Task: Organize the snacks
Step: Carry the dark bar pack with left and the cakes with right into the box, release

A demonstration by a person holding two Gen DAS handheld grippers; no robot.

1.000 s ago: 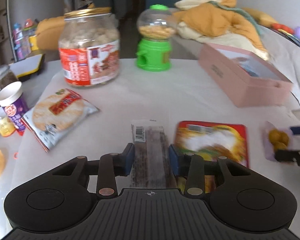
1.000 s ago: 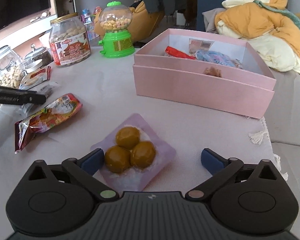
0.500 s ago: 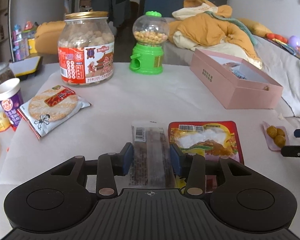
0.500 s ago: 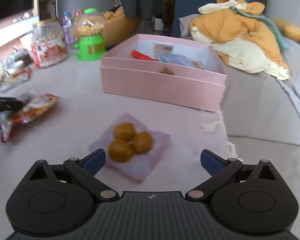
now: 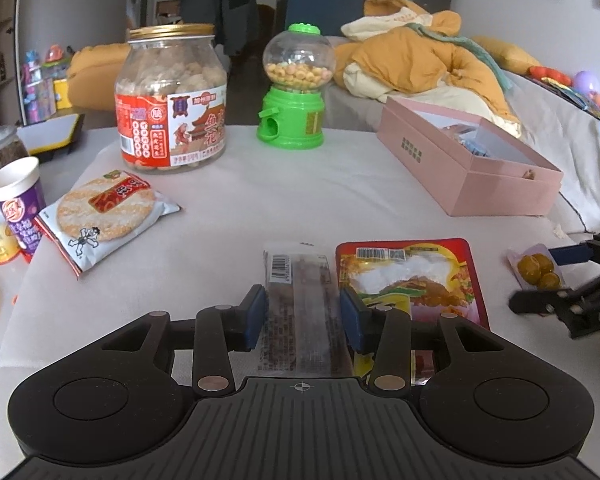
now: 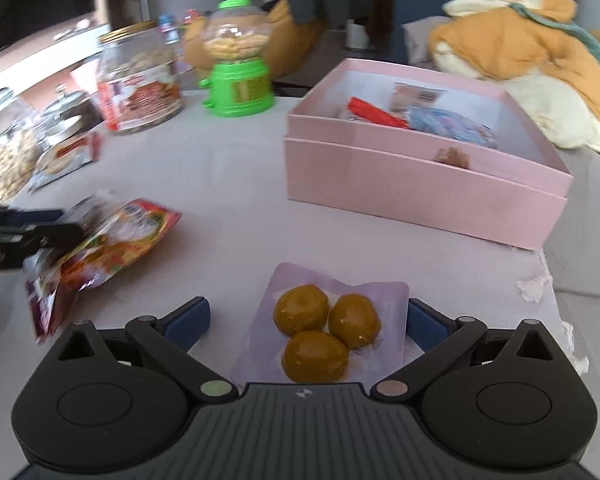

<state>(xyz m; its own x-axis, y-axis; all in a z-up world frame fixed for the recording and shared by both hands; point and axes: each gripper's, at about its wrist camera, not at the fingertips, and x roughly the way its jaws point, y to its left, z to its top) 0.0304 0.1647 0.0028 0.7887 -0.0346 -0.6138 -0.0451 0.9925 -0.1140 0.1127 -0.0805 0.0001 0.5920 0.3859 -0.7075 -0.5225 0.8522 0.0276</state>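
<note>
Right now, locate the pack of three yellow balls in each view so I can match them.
Left wrist: pack of three yellow balls at the far right edge, beside the right tongs.
Right wrist: bottom center, between the open tongs.
Shared landmark: pink box.
</note>
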